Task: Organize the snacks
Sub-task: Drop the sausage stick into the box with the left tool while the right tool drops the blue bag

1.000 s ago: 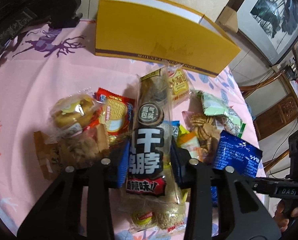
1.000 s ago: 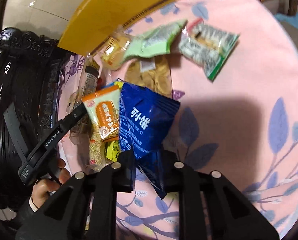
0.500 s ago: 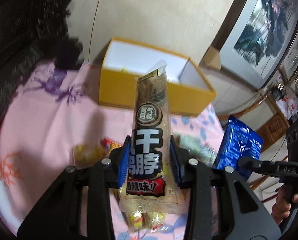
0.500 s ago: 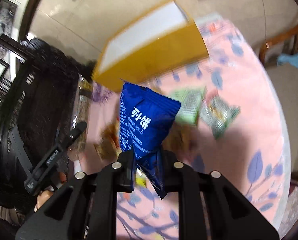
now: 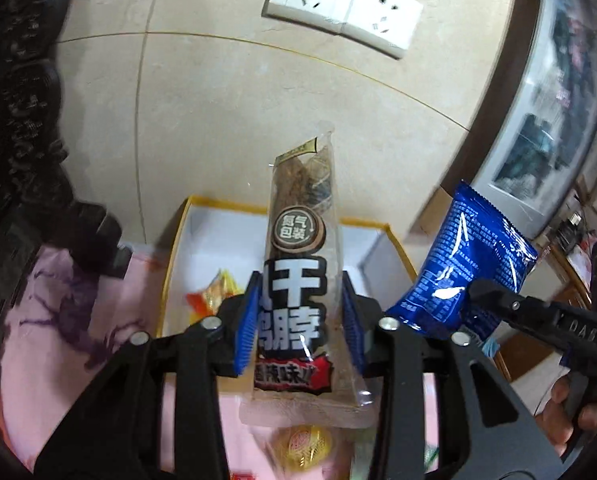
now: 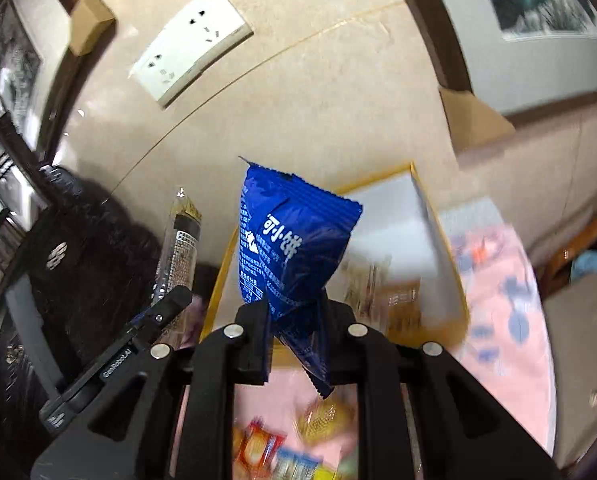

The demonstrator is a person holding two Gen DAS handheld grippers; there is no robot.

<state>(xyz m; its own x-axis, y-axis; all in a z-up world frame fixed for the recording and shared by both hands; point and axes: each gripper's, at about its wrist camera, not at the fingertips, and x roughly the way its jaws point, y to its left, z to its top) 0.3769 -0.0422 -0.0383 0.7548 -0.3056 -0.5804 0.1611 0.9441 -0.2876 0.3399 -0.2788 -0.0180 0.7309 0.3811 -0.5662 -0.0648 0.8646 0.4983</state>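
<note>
The left gripper (image 5: 300, 322) was clamped on a tall clear snack pack (image 5: 300, 280), which stood upright between its blue pads above the yellow box (image 5: 174, 252). The right gripper (image 6: 294, 322) pinched the lower end of a blue snack bag (image 6: 294, 236), raised over the same box, above the pink tablecloth (image 6: 506, 320).

Bright indoor light; fisheye-warped edges; motion blur, dark corners.

Black left gripper (image 5: 300, 322), blue pads (image 5: 245, 322), silver screws (image 5: 209, 323), bare-skinned hand (image 5: 564, 410)
</note>
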